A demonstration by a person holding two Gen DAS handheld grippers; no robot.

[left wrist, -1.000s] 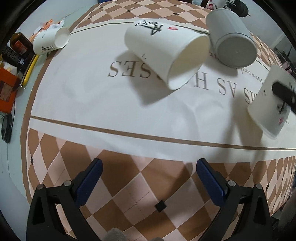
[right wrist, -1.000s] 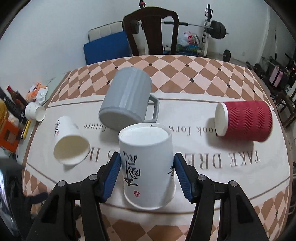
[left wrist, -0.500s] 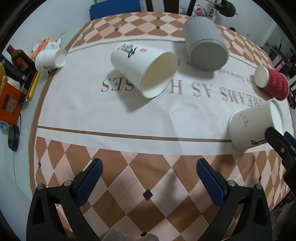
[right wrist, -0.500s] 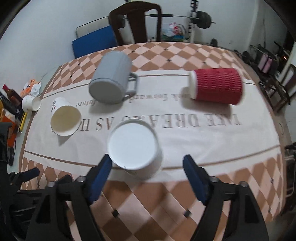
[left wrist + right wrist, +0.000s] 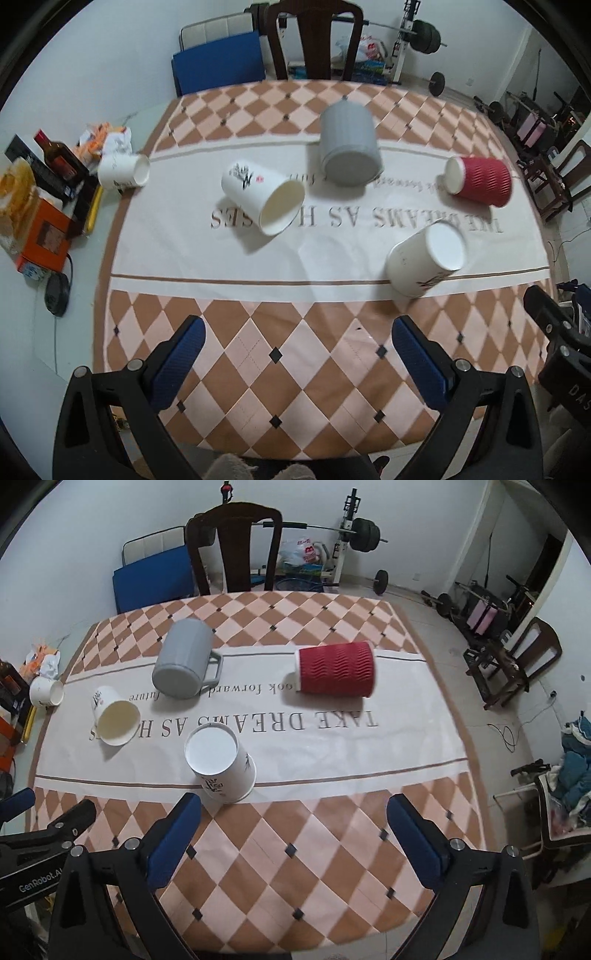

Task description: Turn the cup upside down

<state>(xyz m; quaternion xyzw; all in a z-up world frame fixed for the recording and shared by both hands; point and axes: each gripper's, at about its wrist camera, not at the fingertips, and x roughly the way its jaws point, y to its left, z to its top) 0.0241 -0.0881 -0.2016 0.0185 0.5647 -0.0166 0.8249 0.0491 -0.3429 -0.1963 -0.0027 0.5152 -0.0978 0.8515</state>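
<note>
the white paper cup with black brush lettering and a small red stamp [image 5: 221, 766] stands upside down, flat base up and wide rim on the cloth, right at the near edge of the white printed band of the brown-and-peach checked tablecloth [image 5: 295, 867]. the right gripper [image 5: 293, 840], black-framed with blue pads, is spread wide and holds nothing; the cup sits just beyond its left fingertip [image 5: 177, 827], apart from it, toward the left of that view. in the left wrist view the same cup [image 5: 424, 260] lies to the right, beyond the right-hand pad [image 5: 417, 356] of the left gripper [image 5: 295, 360], which is likewise spread wide, holding nothing, over the checked part of the cloth.

a second white paper cup with the same lettering [image 5: 264, 201] lies on its side on the printed band, mouth toward the camera. a grey ribbed mug with a handle [image 5: 184, 664] lies on its side behind it, bottom facing the viewer. a red ripple-walled paper cup [image 5: 336, 668] lies on its side further right, well apart from the others. a small white cup [image 5: 123, 171] lies tipped at the left table edge beside an orange box [image 5: 44, 236] and a dark bottle [image 5: 55, 157]. a dark wooden chair [image 5: 236, 546] stands at the far side.
</note>
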